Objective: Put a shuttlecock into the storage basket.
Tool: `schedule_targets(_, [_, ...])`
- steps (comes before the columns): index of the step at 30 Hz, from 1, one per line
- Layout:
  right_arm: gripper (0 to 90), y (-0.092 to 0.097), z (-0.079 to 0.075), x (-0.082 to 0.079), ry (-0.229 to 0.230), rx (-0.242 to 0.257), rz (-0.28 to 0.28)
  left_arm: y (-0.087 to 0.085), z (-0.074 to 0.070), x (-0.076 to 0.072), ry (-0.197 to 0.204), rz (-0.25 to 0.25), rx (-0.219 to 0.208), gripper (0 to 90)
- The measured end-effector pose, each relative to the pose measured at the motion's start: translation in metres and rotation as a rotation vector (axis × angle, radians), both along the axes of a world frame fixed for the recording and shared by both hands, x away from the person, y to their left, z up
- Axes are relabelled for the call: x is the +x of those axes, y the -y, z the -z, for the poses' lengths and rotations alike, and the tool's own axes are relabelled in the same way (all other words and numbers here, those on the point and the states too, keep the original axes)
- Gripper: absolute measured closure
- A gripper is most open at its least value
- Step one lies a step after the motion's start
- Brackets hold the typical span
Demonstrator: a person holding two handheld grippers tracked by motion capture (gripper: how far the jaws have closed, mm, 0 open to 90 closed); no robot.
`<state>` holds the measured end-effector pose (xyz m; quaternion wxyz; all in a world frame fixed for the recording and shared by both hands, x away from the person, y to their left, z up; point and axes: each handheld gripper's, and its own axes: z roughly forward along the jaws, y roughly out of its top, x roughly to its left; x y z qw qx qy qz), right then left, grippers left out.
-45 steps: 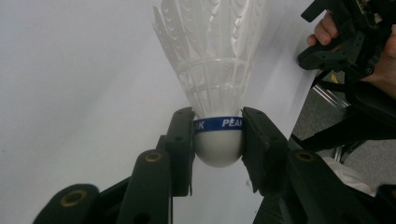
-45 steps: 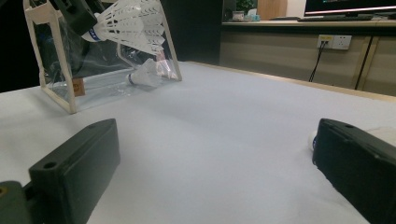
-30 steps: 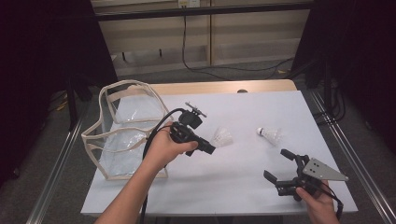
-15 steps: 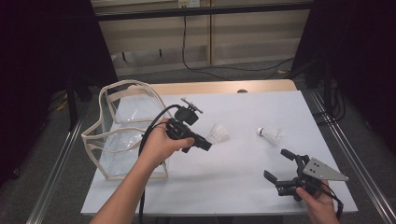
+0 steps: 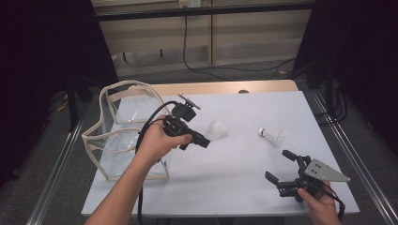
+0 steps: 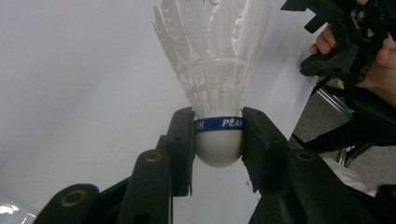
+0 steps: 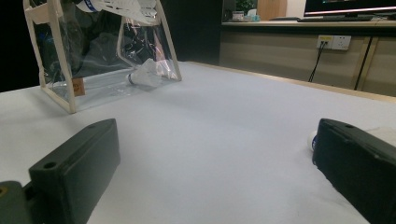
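My left gripper (image 6: 218, 148) is shut on the round cork of a white feather shuttlecock (image 6: 215, 60) with a blue band, its feathers pointing away from the jaws. In the high view that gripper (image 5: 206, 138) holds the shuttlecock (image 5: 218, 130) above the white table, just right of a clear bag (image 5: 126, 136). A second shuttlecock (image 5: 271, 135) lies on the table to the right. My right gripper (image 5: 277, 165) stands open near the front right edge with nothing between its fingers. In the right gripper view the jaws of that gripper (image 7: 215, 158) are spread wide.
The clear bag (image 7: 93, 56) with cream trim stands open at the table's left, with one shuttlecock (image 7: 144, 74) lying inside. The white table (image 5: 244, 187) ends at metal rails on both sides. A cable trails from the left gripper over the front edge.
The left gripper with its shuttlecock has shifted slightly left and up in the high view. The right gripper has kept still.
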<state>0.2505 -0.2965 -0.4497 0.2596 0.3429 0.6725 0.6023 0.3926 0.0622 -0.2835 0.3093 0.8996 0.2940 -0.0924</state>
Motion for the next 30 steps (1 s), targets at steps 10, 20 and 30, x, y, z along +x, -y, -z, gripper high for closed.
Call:
schedule_targets(10, [0.6,0.000,0.000,0.000,0.001,0.000,0.000,-0.010,-0.011,0.002,0.005,-0.032,-0.004,65.4])
schedule_targets(20, [0.6,0.000,0.000,0.000,0.001,-0.001,-0.001,-0.016,-0.020,0.005,0.011,-0.048,-0.002,65.4])
schedule_targets(30, [0.6,0.000,0.000,0.000,0.001,-0.001,-0.002,-0.019,-0.028,0.007,0.013,-0.056,-0.005,65.4])
